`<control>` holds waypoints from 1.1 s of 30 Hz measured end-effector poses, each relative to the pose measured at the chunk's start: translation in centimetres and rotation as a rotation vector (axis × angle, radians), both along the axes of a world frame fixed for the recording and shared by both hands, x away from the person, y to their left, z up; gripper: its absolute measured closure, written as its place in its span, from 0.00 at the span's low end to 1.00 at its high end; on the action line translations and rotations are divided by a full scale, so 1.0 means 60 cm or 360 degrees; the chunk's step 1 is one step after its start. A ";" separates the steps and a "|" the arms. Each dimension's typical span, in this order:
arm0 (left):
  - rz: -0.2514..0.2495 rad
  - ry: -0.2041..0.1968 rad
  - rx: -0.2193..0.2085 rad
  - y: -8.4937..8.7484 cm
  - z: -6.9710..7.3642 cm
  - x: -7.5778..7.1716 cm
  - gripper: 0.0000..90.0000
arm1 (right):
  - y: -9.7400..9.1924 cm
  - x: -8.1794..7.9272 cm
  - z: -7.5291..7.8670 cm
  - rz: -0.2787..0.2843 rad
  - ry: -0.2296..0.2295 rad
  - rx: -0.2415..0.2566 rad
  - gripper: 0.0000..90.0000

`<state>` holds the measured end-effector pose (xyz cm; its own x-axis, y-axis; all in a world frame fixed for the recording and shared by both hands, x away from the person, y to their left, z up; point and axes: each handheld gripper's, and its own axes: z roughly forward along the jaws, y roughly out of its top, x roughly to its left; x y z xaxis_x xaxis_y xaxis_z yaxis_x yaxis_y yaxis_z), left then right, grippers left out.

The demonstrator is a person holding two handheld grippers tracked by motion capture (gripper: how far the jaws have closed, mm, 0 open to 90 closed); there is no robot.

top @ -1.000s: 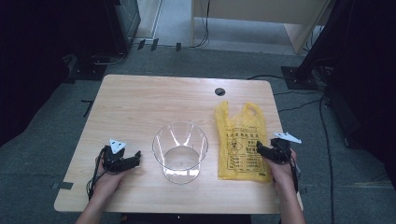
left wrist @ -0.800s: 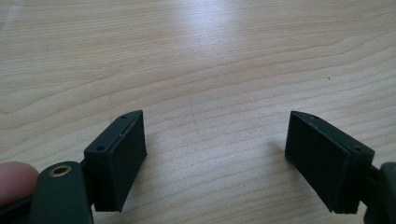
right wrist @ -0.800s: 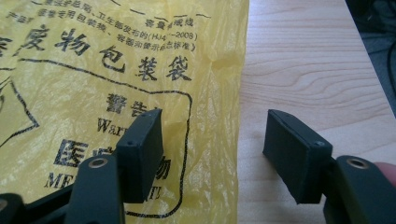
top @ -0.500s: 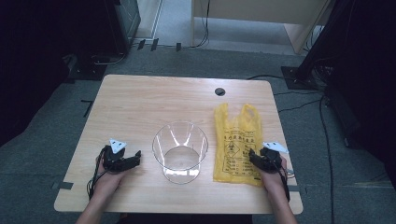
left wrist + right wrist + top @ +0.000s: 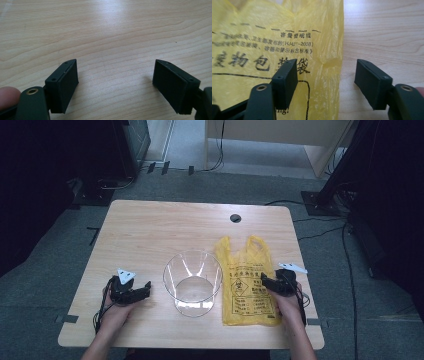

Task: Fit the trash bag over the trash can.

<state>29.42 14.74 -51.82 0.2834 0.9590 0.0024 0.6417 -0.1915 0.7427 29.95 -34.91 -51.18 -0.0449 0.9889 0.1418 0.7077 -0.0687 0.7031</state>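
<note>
The yellow bag (image 5: 248, 281) lies flat on the table (image 5: 165, 227), just right of the clear bin (image 5: 192, 282), handles pointing away from the person, black print facing up. By its look it is thin plastic film: very light, limp, slippery, and likely to cling to the wood, so it should crumple rather than lift as a sheet. The best hold is probably a pinch on its free right edge, where a wrinkle stands up a little, or on a handle loop. The right gripper (image 5: 272, 284) sits at that right edge; in the right gripper view (image 5: 325, 77) the edge runs between its jaws, one jaw over the bag, the other over bare wood. Those jaws have just been opening a little and do not press the film yet. The left gripper (image 5: 141, 290) rests left of the bin, well apart from the bag, its jaws wide with nothing but wood between (image 5: 115, 87).
</note>
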 end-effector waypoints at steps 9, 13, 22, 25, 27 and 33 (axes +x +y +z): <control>0.0002 0.0000 0.0000 0.000 0.000 0.000 0.22 | 0.039 -0.009 -0.012 0.0056 -0.0093 -0.0194 0.63; 0.0000 0.0001 0.0004 -0.001 0.000 -0.001 0.22 | 0.059 -0.015 -0.012 0.0082 -0.0110 -0.0192 0.85; -0.0012 -0.0002 0.0001 -0.001 0.000 -0.003 0.23 | 0.056 -0.024 0.005 0.0147 -0.0283 0.0051 0.99; -0.0012 -0.0002 0.0002 -0.001 0.000 -0.003 0.23 | 0.057 -0.028 0.016 0.0141 -0.0362 0.0066 0.99; -0.0014 -0.0001 0.0007 -0.001 0.000 -0.004 0.23 | 0.059 -0.032 0.028 0.0140 -0.0430 0.0072 0.99; -0.0012 0.0001 0.0006 -0.001 0.000 -0.004 0.23 | 0.074 -0.053 0.075 0.0147 -0.0694 0.0037 0.99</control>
<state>29.15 14.67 -51.81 0.2907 0.9568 0.0061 0.6405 -0.1994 0.7416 26.78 -30.46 -46.66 -0.1932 0.9747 0.1120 0.3491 -0.0384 0.9363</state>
